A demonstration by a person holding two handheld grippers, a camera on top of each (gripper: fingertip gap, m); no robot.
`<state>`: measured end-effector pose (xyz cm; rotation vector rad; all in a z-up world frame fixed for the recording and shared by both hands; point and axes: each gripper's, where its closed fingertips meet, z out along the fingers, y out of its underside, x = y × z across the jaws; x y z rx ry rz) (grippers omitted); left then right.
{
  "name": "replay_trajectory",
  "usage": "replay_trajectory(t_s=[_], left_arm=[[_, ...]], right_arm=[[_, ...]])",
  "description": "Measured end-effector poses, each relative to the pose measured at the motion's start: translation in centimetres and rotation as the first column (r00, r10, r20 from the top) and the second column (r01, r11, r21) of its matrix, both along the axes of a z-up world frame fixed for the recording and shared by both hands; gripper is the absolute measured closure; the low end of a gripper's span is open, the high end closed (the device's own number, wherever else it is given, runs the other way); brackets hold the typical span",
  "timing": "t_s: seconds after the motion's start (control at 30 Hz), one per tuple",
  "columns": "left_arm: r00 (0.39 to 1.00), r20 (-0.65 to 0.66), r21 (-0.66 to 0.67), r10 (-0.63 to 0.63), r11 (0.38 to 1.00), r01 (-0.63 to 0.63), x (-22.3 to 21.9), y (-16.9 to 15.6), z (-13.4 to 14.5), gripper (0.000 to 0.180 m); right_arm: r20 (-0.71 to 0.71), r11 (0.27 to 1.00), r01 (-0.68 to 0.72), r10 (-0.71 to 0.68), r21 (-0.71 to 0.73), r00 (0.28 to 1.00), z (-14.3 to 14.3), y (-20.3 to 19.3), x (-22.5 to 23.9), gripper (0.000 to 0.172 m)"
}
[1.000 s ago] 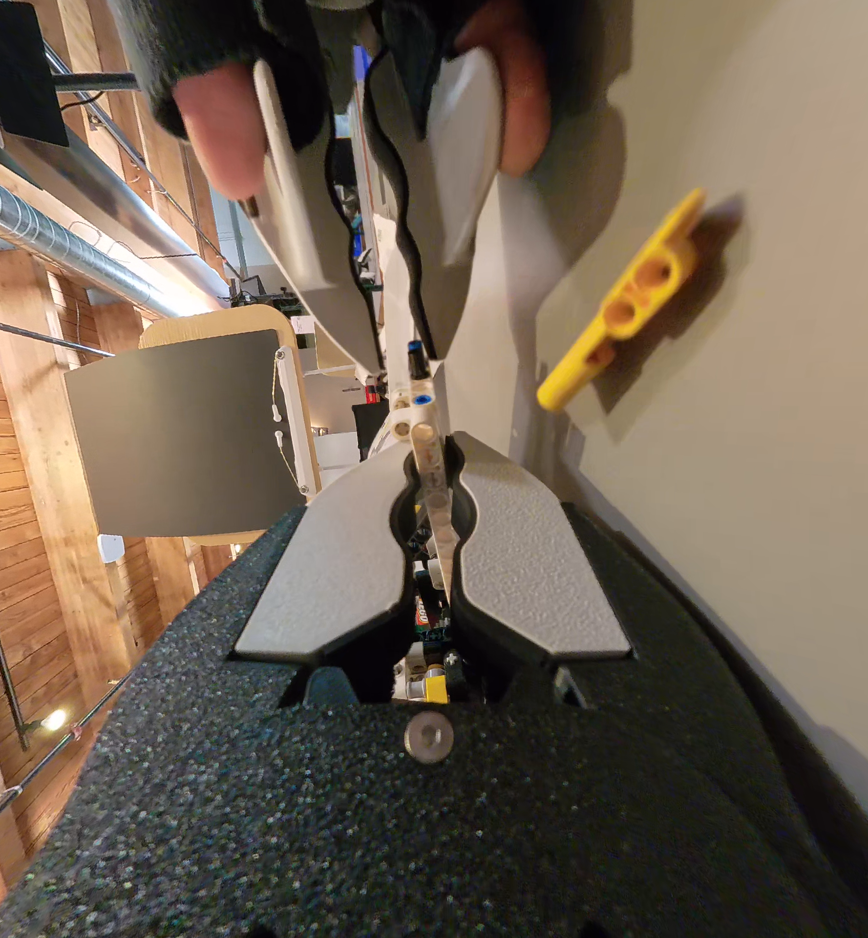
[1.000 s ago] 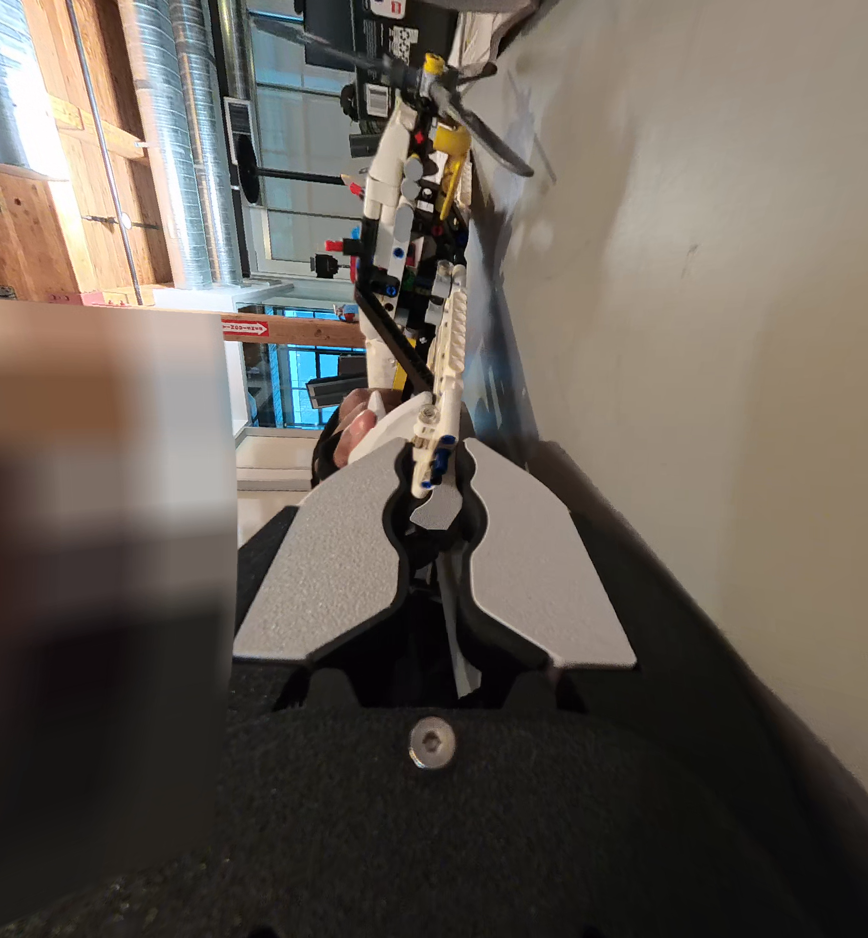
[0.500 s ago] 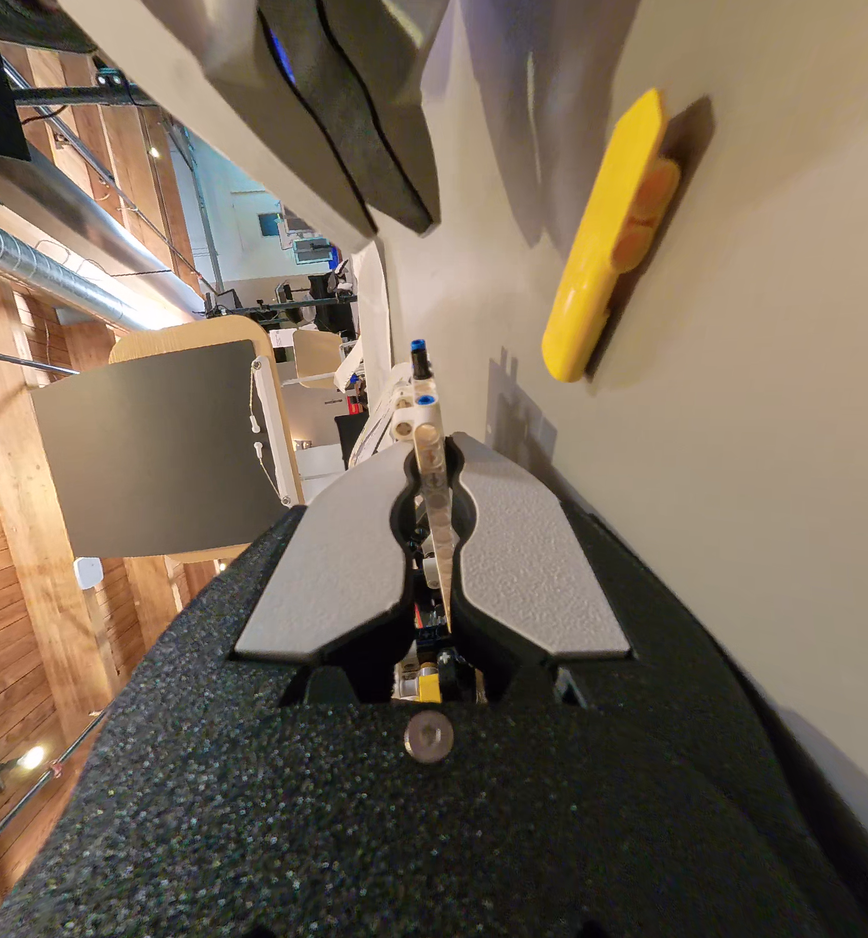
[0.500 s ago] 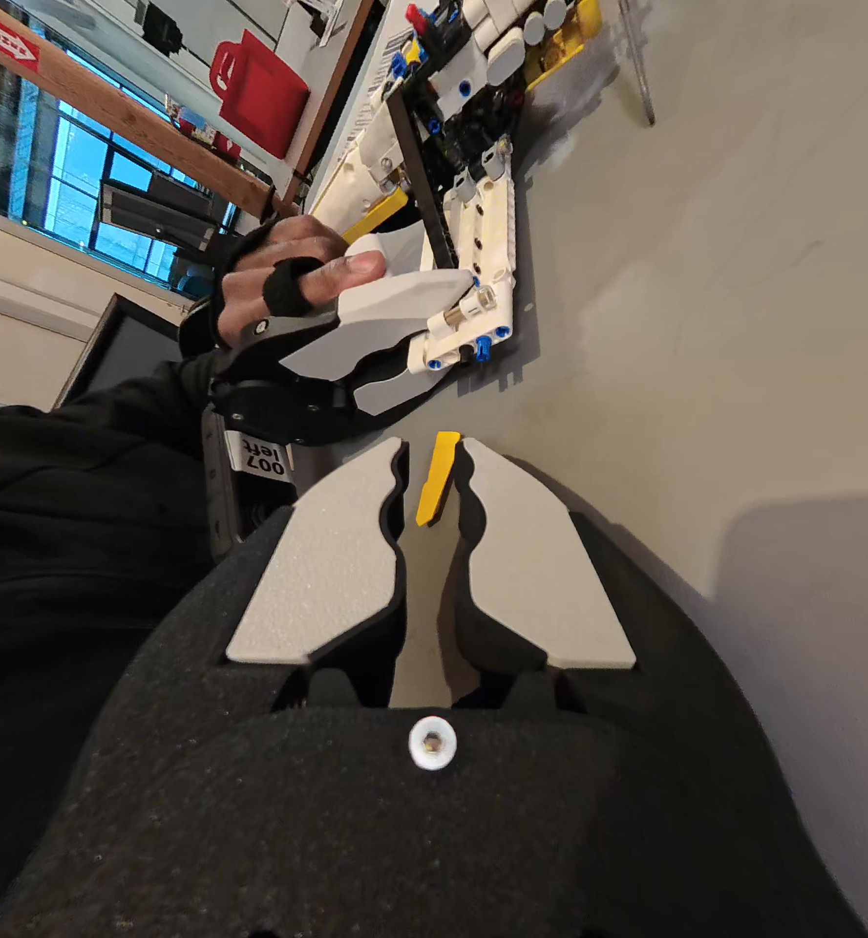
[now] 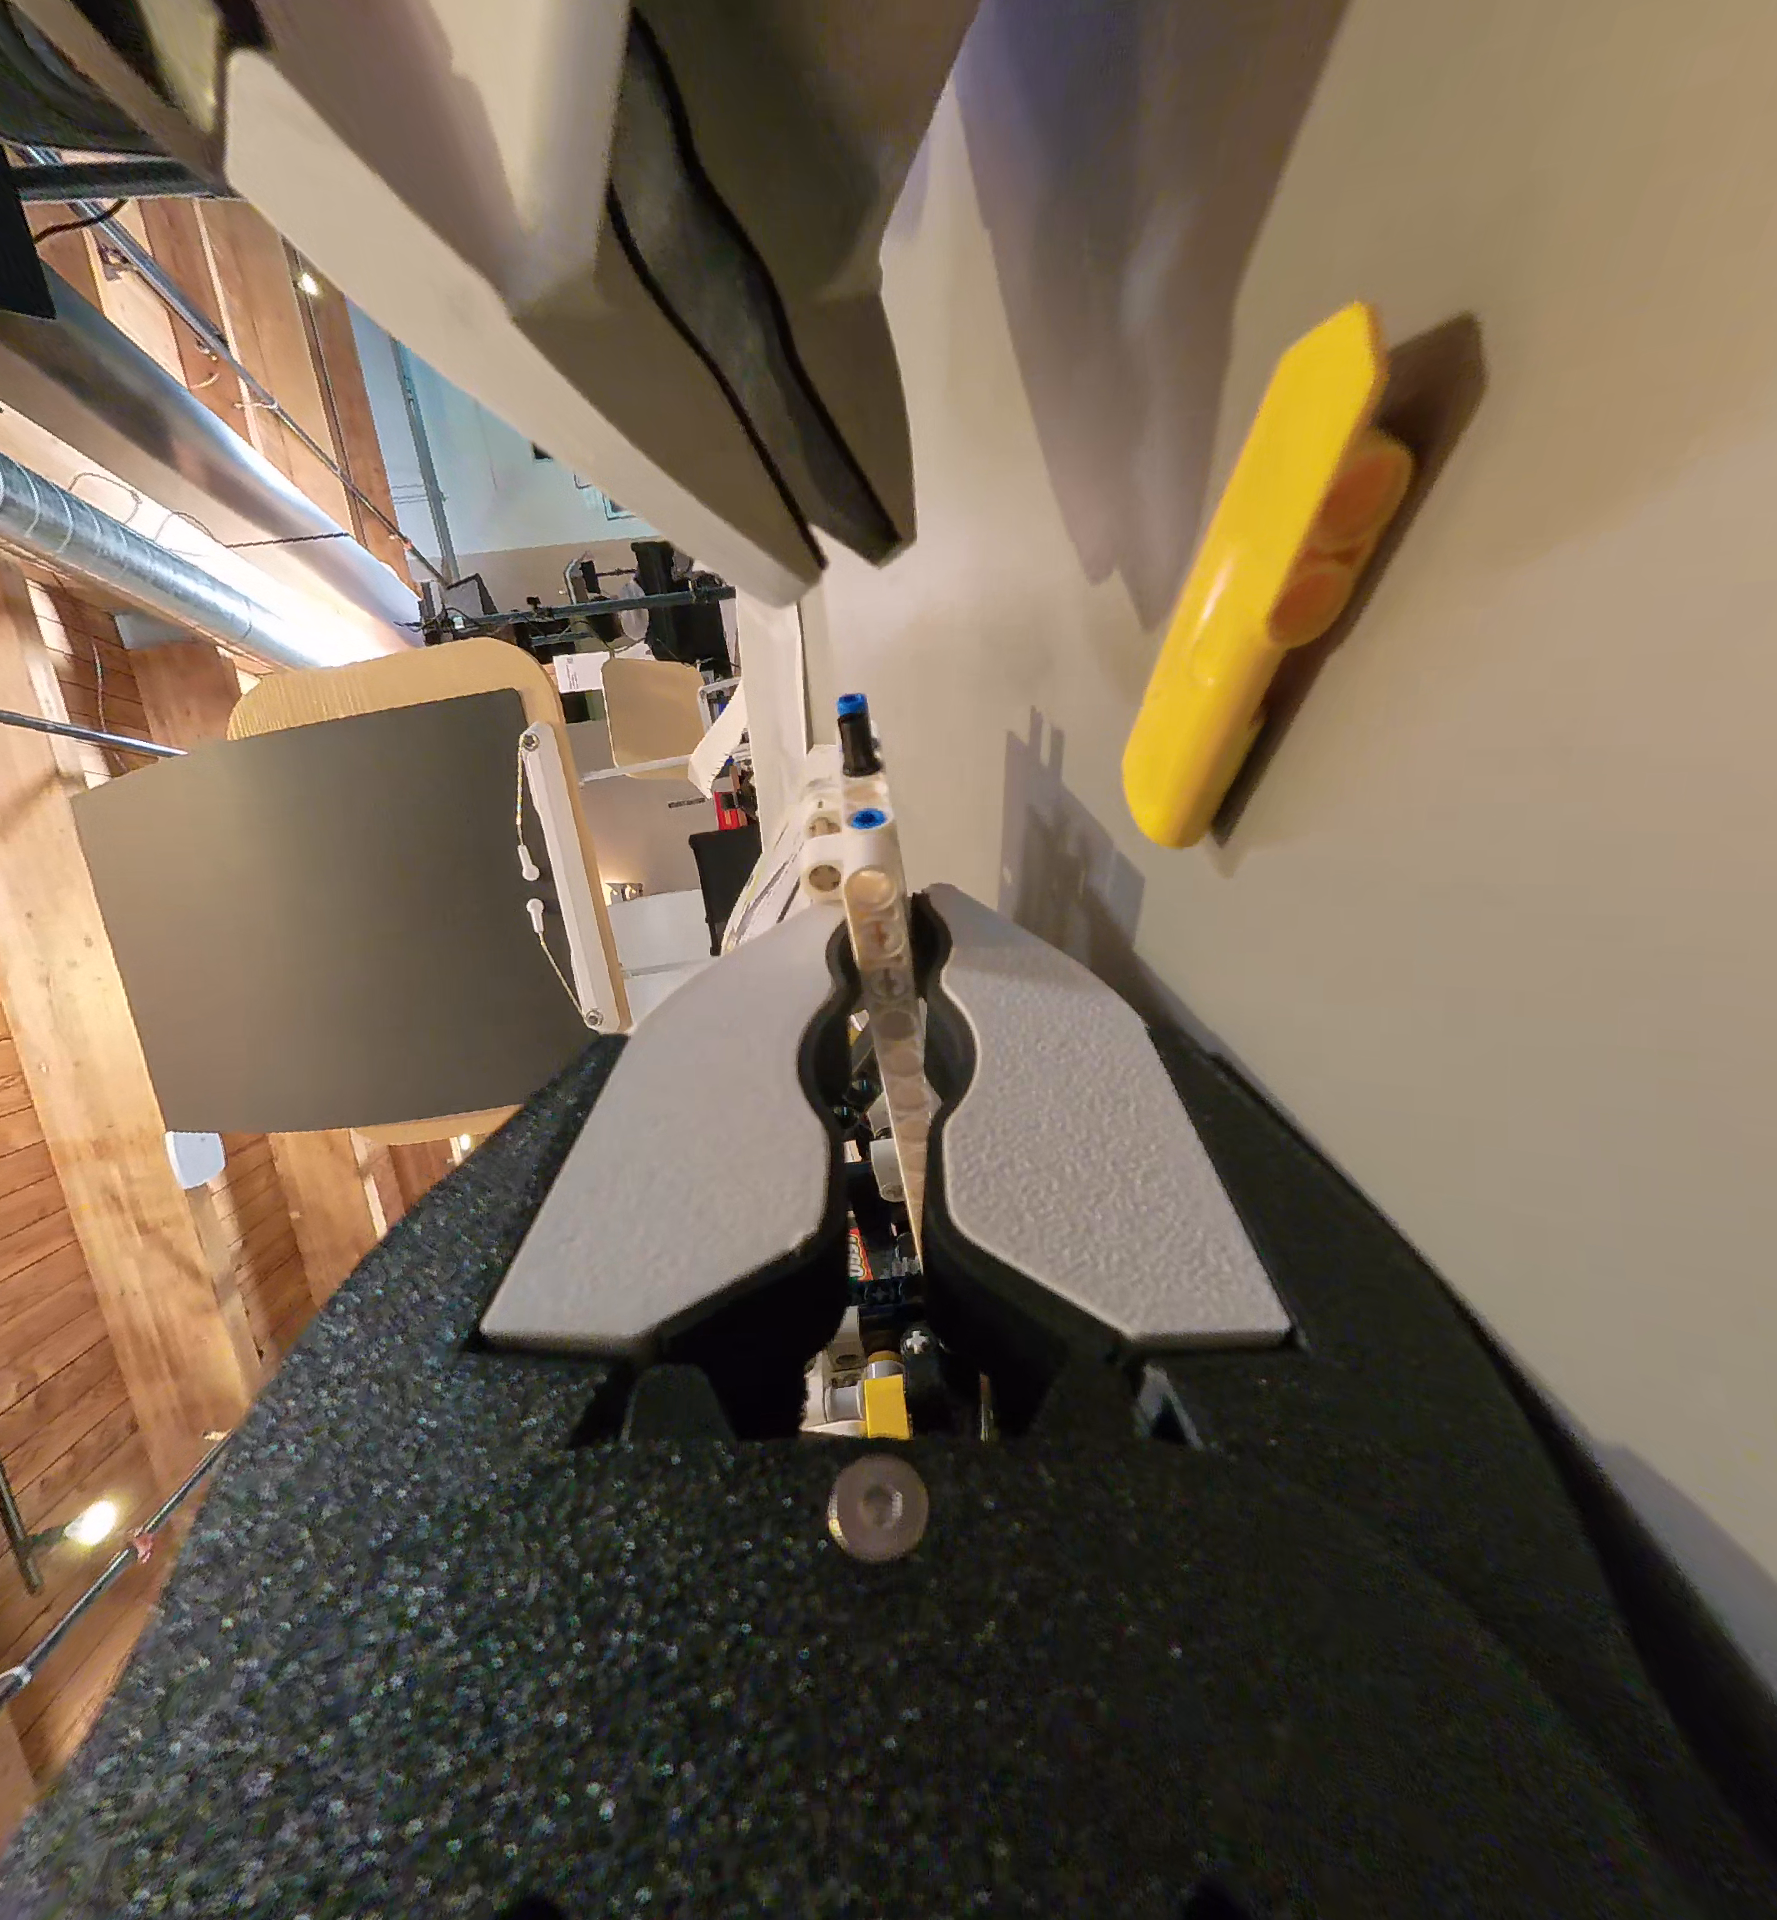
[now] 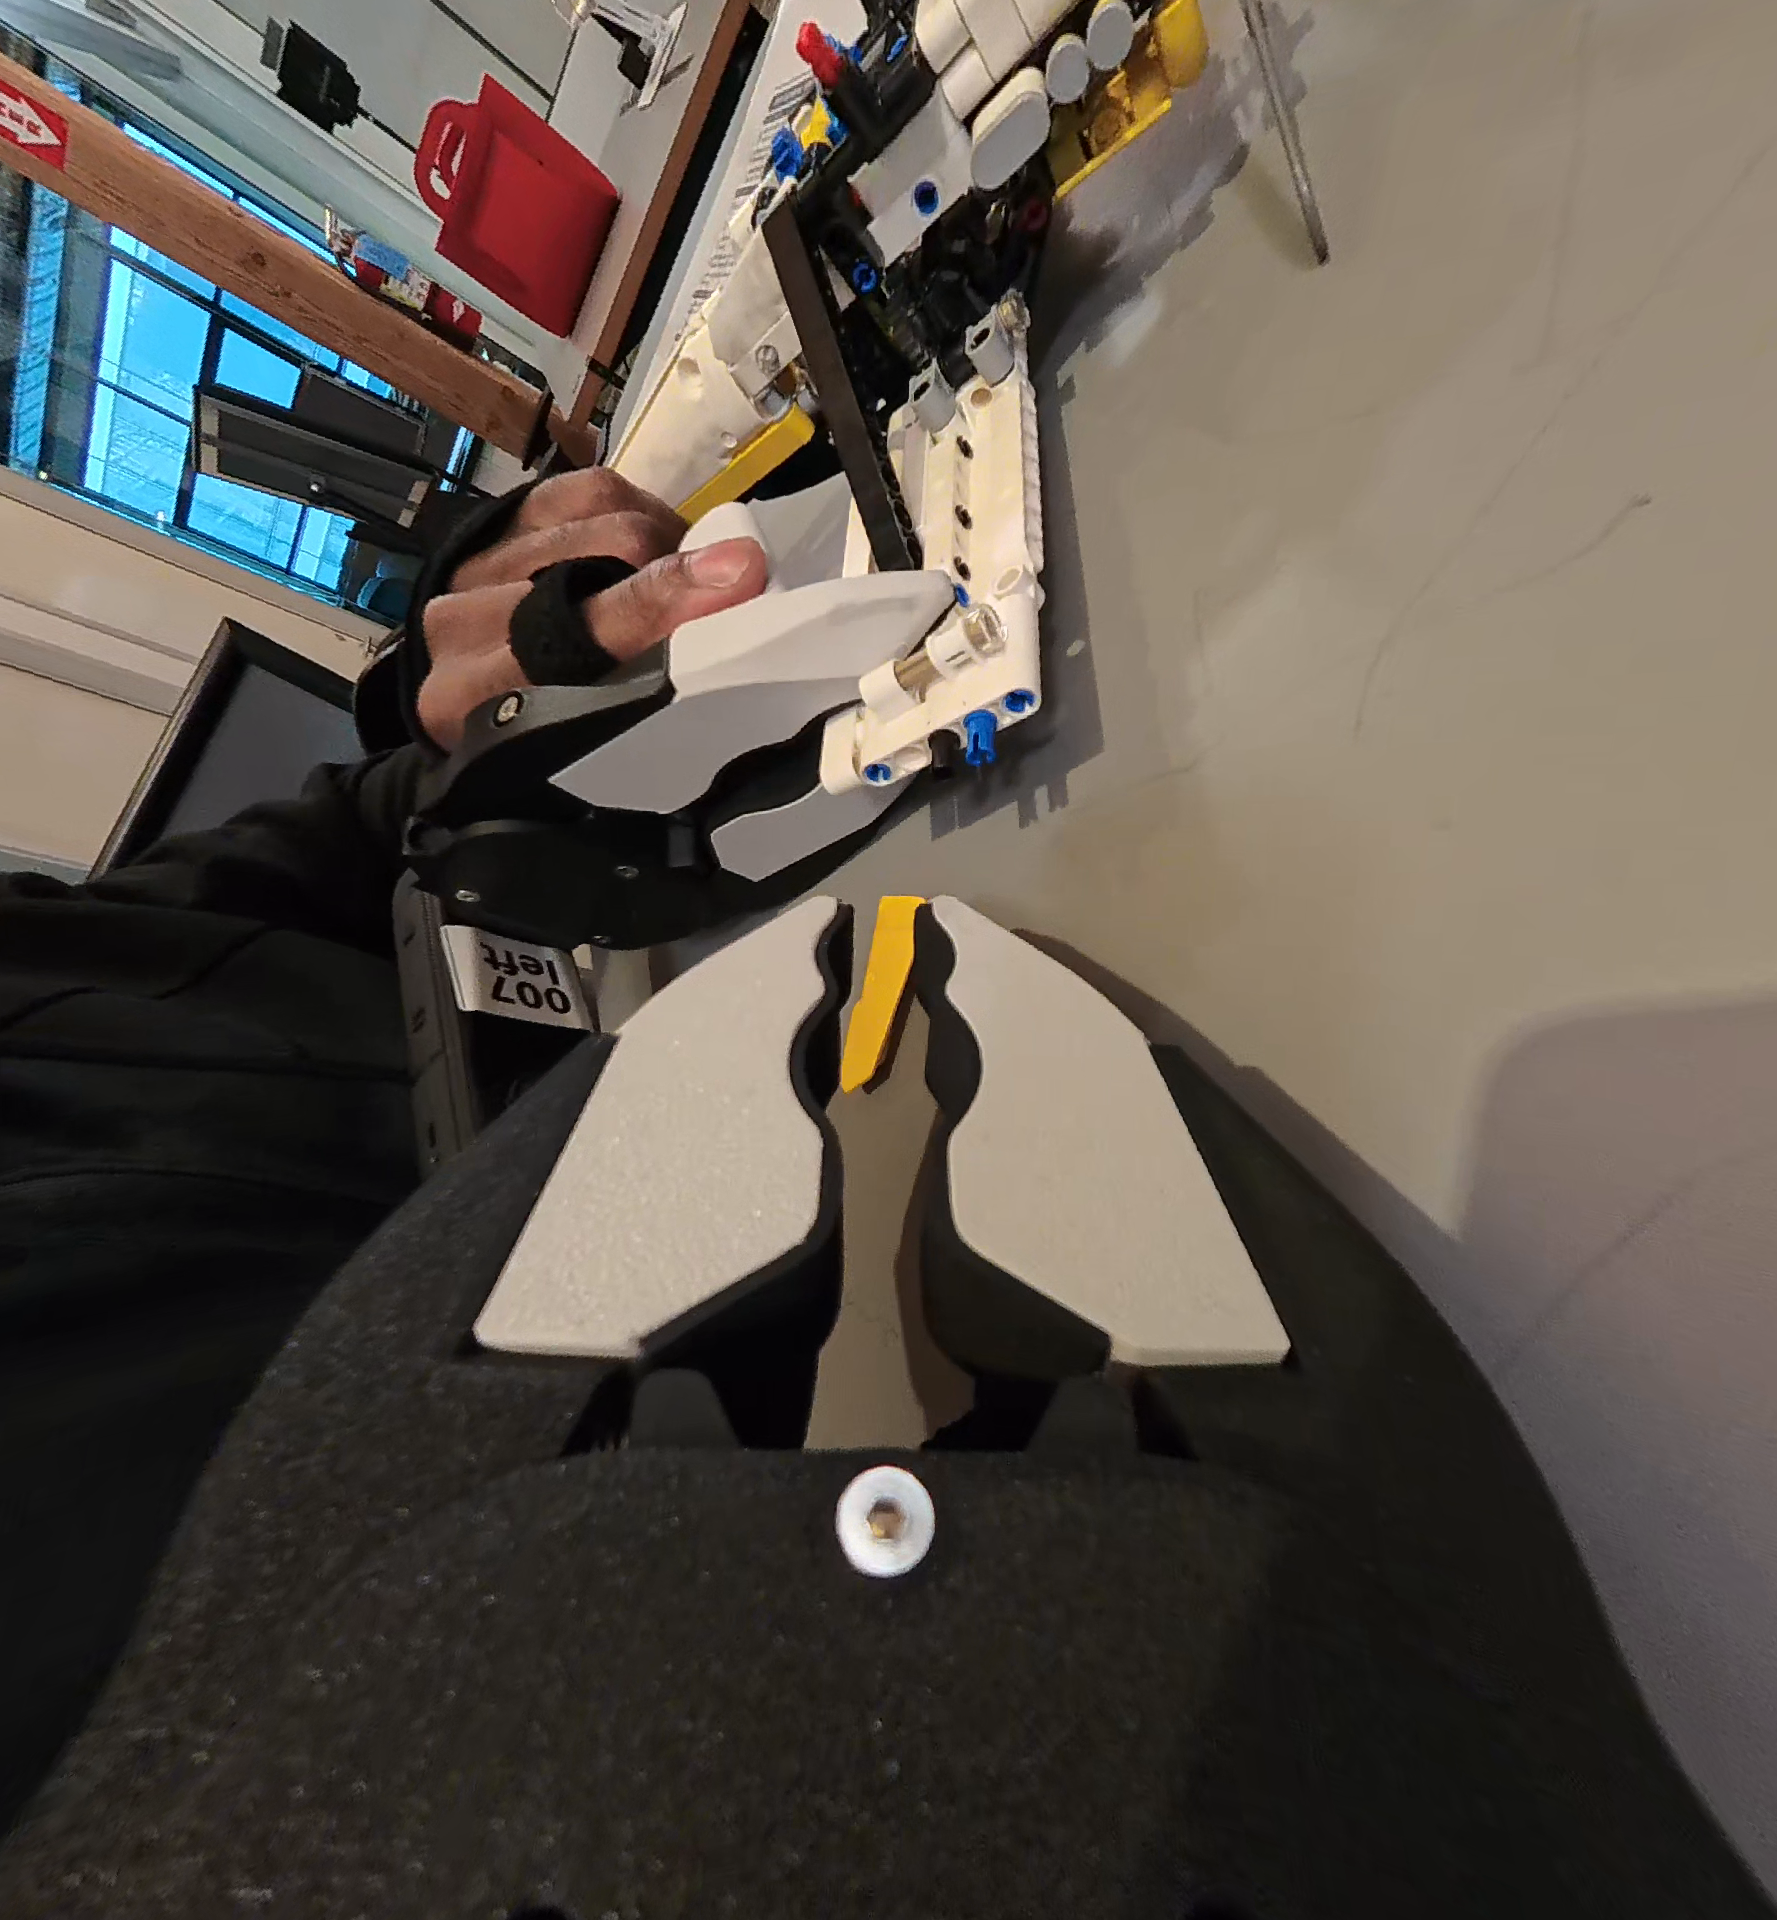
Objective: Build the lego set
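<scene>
Lying between right tool (image 6: pixel 884 925) fingertips, yellow beam (image 6: pixel 879 992), long axis pointing forward

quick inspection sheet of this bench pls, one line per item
surface: pale grey table, faint scuffs.
job's things: white, black and yellow brick model lying on the table; loose yellow beam beside it.
clutter: thin grey rod past the model.
grippers: left gripper shut on the model's white beam; right gripper narrowly open, the yellow beam on the table beyond its tips.
cables: nothing seen.
surroundings: wooden wall, metal duct, chair, red bag, windows.
</scene>
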<state>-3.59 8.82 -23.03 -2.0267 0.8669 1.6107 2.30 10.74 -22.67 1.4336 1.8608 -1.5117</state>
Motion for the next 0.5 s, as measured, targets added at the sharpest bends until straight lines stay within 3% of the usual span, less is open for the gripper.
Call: replay_trajectory(t_s=[0.27,0.5], left_arm=[[0.995,-0.004,-0.071,0.098,0.993,-0.098,-0.8,1.1,-0.4,0.172],[0.966,0.089,-0.179,0.244,0.958,-0.225,-1.0,4.1,0.2,0.171]], right_arm=[[0.014,0.998,0.059,-0.058,-0.024,0.998,0.2,0.9,-0.7,0.156],[-0.016,0.975,0.209,-0.208,0.071,0.978,-0.2,5.5,-2.3,0.156]])
